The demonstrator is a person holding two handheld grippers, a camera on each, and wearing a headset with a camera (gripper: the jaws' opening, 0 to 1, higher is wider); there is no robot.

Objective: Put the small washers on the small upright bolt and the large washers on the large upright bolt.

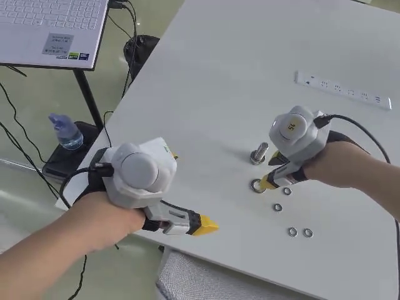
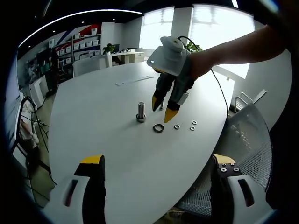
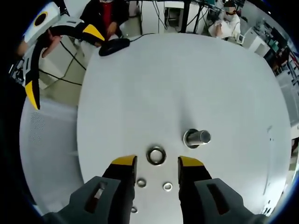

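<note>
Metal washer, large: lies flat on the white counter, just beside the foot of the large bolt; not yet threaded on.
Large bolt: stands upright on its head, shank bare, no washers on it.
Small washers: four scattered flat on the counter, near the large washer on the person's side, each apart from the others.
Small bolt: cannot make it out with certainty.
Right gripper: jaws apart, yellow tips low over the counter on either side of the large washer, nothing pinched.
Left gripper: jaws spread wide, empty, hanging over the near edge of the counter, well apart from the parts.
Handling, judged: washer looks thin, rigid, light and smooth. Lying flat on a hard, slick top, it will likely skid or flip if the tips close unevenly.
Where to hold, judged: across the outer rim on opposite edges, tips pressed down to the counter so they catch the thin edge; keep the hole clear for the shank.
Risk, judged: small washers offer even less edge; a pinch may squirt one off the counter.
</note>
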